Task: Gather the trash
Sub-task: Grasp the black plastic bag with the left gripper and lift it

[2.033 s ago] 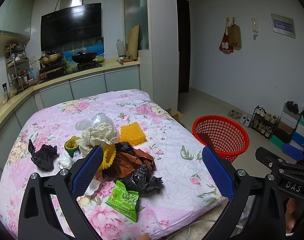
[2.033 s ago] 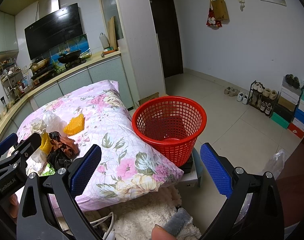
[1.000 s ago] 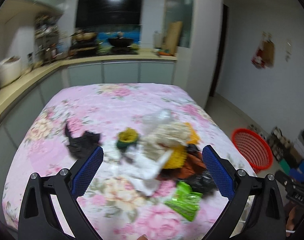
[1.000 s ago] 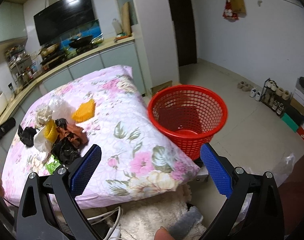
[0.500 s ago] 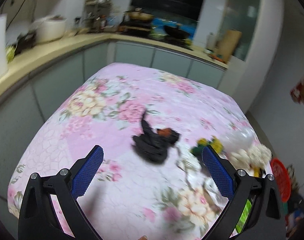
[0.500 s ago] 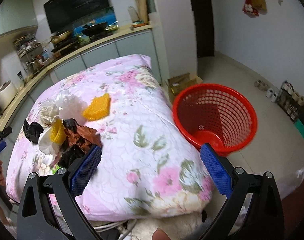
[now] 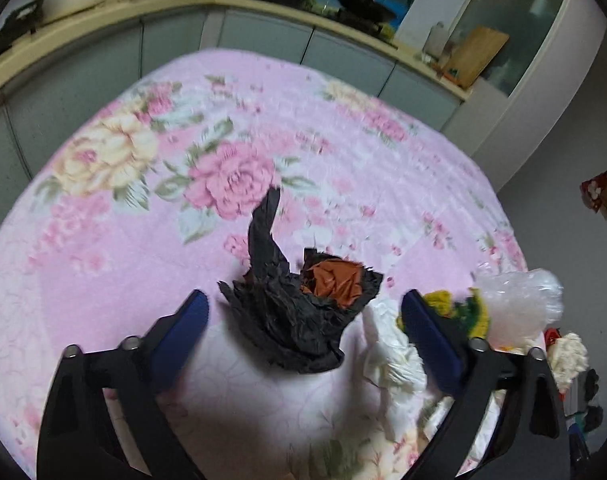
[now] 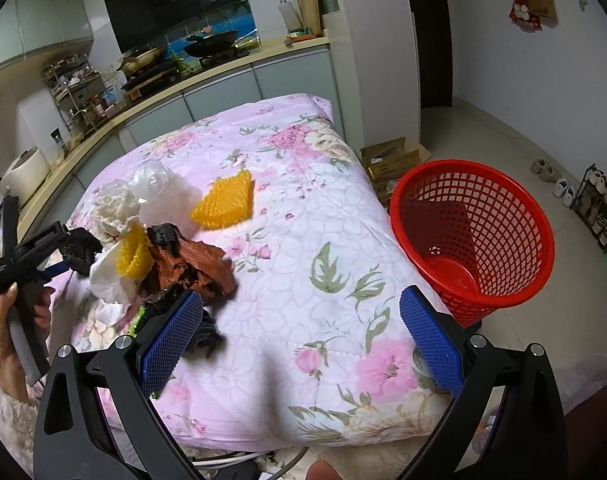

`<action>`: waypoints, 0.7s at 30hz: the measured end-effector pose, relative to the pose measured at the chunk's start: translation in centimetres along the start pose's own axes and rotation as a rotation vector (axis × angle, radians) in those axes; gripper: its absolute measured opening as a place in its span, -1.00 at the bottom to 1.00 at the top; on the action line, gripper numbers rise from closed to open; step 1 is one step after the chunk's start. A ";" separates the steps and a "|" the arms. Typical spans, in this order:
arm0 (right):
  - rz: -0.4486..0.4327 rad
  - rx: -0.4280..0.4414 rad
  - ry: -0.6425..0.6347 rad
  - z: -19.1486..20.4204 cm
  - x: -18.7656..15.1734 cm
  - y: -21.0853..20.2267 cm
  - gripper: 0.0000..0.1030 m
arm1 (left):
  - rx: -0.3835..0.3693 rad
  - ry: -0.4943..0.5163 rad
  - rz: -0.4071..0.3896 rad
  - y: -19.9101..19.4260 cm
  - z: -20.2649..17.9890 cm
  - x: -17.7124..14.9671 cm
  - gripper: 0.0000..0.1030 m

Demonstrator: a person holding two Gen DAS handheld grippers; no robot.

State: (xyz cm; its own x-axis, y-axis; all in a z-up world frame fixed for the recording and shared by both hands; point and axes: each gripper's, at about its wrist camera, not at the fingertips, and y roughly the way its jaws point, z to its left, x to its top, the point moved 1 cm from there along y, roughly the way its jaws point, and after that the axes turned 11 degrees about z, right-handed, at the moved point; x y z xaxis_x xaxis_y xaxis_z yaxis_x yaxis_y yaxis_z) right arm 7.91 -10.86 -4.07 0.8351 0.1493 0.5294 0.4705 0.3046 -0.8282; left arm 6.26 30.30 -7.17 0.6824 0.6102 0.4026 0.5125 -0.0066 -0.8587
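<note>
A crumpled black bag (image 7: 291, 312) with an orange-brown scrap in it lies on the pink floral quilt (image 7: 143, 208). My left gripper (image 7: 303, 320) is open, its blue pads either side of the bag, not touching it. In the right wrist view the left gripper (image 8: 59, 248) is over the same black bag (image 8: 79, 252) at the left of the trash pile. My right gripper (image 8: 301, 336) is open and empty above the quilt's near edge. The red mesh basket (image 8: 471, 240) stands on the floor right of the quilt and looks empty.
The pile holds white paper (image 8: 111, 276), a yellow foam net (image 8: 133, 256), brown wrapping (image 8: 195, 264), an orange foam piece (image 8: 225, 198), clear plastic (image 8: 155, 178) and a black bag (image 8: 199, 328). A kitchen counter (image 8: 223, 68) runs behind. Shoes and a rack (image 8: 599, 204) stand far right.
My left gripper has swung left from the main pile and come down close over the black bag. My right gripper has risen and tilted down a little over the quilt.
</note>
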 end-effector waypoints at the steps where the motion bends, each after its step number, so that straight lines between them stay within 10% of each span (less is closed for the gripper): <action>1: 0.001 -0.002 0.004 -0.1 -0.1 0.1 0.87 | 0.001 0.003 0.012 0.4 0.0 0.0 0.45; 8: 0.013 0.017 0.008 -0.3 0.2 1.2 0.87 | 0.033 0.049 0.025 1.8 0.0 -0.4 -0.16; 21: -0.091 0.125 -0.132 5.4 3.4 0.5 0.87 | -0.001 0.020 -0.114 -3.6 1.3 -2.5 -0.21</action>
State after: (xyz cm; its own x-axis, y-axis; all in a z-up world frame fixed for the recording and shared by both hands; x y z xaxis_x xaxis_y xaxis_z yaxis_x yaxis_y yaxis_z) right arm 9.43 -5.16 -1.67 0.7420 0.2356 0.6277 0.4968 0.4354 -0.7507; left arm 2.06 29.81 -5.49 0.6298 0.5915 0.5034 0.5877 0.0610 -0.8068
